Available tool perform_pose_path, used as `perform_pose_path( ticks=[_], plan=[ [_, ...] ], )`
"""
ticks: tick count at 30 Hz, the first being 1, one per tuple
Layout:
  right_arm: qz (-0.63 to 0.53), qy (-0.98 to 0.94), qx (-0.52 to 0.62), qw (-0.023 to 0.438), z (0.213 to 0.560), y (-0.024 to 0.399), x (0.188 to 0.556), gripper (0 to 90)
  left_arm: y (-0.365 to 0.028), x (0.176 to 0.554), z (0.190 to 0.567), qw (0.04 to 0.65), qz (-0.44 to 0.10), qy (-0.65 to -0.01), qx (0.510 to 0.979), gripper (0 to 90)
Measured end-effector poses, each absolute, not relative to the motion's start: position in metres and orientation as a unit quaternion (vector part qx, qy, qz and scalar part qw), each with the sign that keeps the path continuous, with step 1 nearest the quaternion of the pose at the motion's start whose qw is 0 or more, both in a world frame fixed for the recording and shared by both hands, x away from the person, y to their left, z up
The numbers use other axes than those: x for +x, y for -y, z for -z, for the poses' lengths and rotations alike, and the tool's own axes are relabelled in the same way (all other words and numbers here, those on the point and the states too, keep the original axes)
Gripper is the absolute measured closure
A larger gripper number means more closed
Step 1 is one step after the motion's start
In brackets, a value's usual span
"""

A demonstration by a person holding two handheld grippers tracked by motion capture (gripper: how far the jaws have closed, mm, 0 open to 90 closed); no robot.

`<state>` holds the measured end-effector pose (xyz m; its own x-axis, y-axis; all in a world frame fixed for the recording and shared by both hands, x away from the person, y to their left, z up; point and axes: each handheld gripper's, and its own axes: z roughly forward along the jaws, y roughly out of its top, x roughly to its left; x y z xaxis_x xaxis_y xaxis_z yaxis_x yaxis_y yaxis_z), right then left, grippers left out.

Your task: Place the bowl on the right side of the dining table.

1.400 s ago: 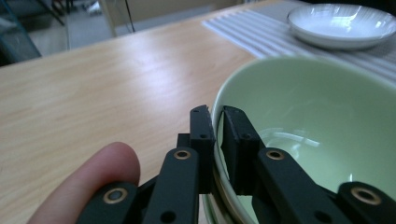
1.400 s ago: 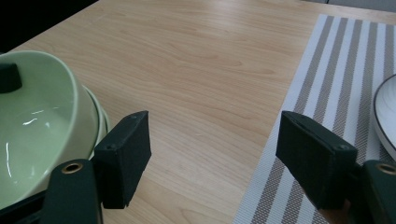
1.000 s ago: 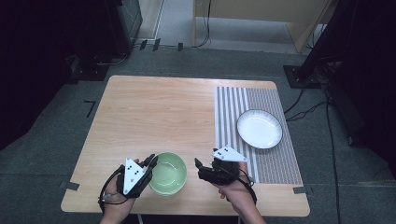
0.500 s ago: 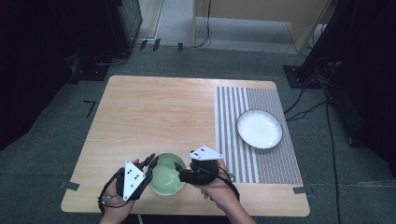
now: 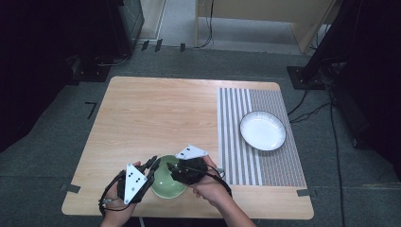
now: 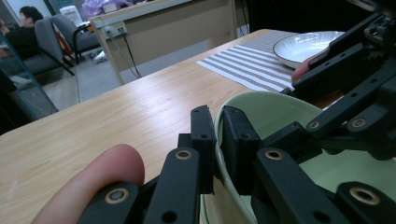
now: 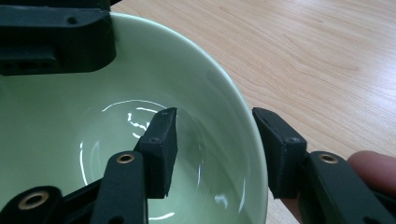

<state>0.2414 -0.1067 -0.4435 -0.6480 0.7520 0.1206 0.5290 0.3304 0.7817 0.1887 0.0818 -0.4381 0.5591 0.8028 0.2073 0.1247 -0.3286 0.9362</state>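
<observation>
A pale green bowl point(image 5: 166, 179) sits low and centre in the high view, near the wooden worktop's point(image 5: 156, 118) front edge. The left hand-held gripper point(image 6: 214, 140) is clamped on the bowl's rim. The right hand-held gripper point(image 7: 215, 149) straddles the opposite rim, its jaws just closing, pads not yet pressing.

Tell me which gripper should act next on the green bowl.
Probably the right gripper: its closing jaws straddle the green bowl's rim with a gap left, so it should clamp. The left gripper already pinches the opposite rim.
</observation>
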Motion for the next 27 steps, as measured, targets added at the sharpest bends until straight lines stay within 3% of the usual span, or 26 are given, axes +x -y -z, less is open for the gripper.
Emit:
perform_pose_path(
  ticks=[21, 27],
  plan=[
    [-0.424, -0.81, 0.375, 0.157, 0.451, 0.109, 0.243, 74.7, -0.083, 0.187, 0.436, 0.484, -0.355, -0.303, 0.74, 83.3],
    [-0.44, -0.804, 0.37, 0.151, 0.443, 0.118, 0.241, 81.8, -0.09, 0.194, 0.434, 0.502, -0.298, -0.326, 0.743, 80.4]
  ],
)
